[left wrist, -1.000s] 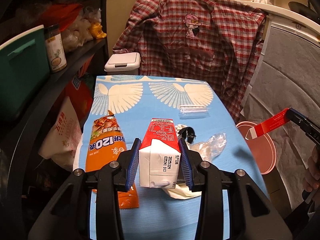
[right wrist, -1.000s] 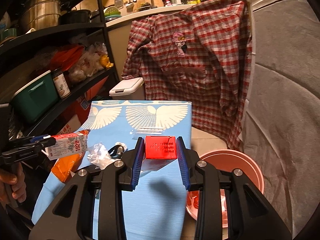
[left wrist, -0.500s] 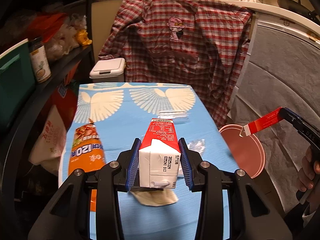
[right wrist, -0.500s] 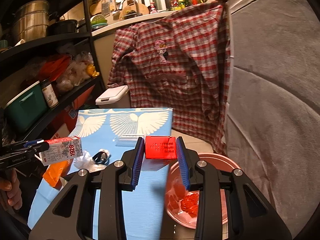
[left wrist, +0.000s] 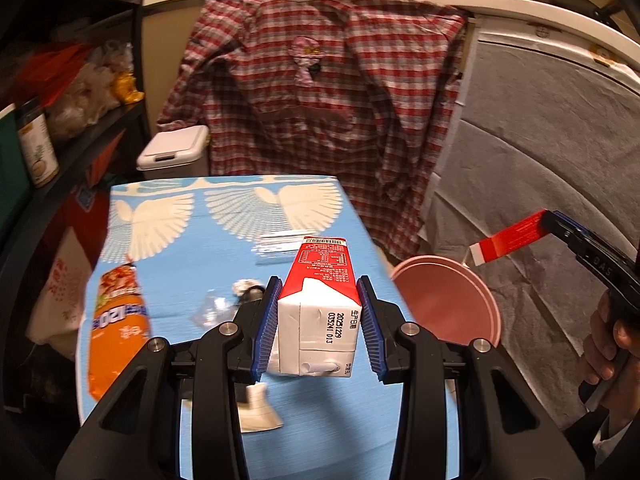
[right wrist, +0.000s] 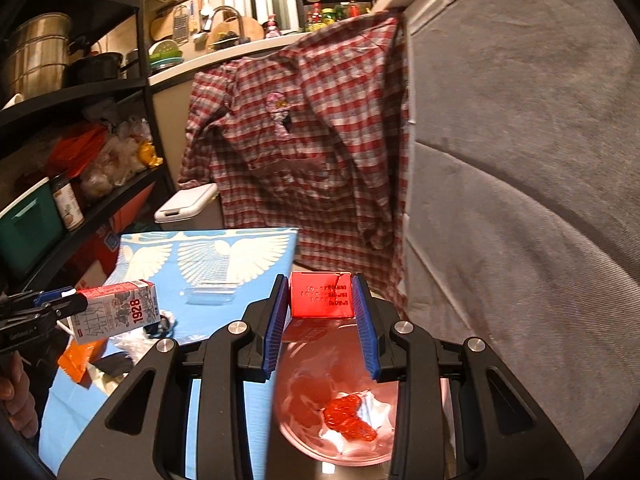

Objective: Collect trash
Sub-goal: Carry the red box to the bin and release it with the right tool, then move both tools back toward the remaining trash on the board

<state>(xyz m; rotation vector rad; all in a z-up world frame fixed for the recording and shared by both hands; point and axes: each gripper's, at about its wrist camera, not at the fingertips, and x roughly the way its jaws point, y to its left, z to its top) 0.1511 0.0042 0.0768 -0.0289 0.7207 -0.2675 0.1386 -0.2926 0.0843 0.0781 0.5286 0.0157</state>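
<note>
In the right wrist view, the right hand-held gripper (right wrist: 320, 316) pinches a flat red packet (right wrist: 321, 294) between its blue pads, and the pink bin (right wrist: 384, 454) lies directly below and just ahead of it, red wrappers already inside. This is the nearer hand: I judge its drop needs only a release.

In the left wrist view, the left hand-held gripper (left wrist: 319, 322) is clamped on a red-and-white milk carton (left wrist: 319, 316), whose long axis runs forward along the fingers. It hangs over the blue-covered counter (left wrist: 208, 264); the bin sits off to its right, past the counter edge, so a sideways carry remains.

Farther out on the counter lie an orange snack bag (left wrist: 116, 328), crumpled clear plastic (left wrist: 212, 308) and a clear sleeve (left wrist: 276, 242).
</note>
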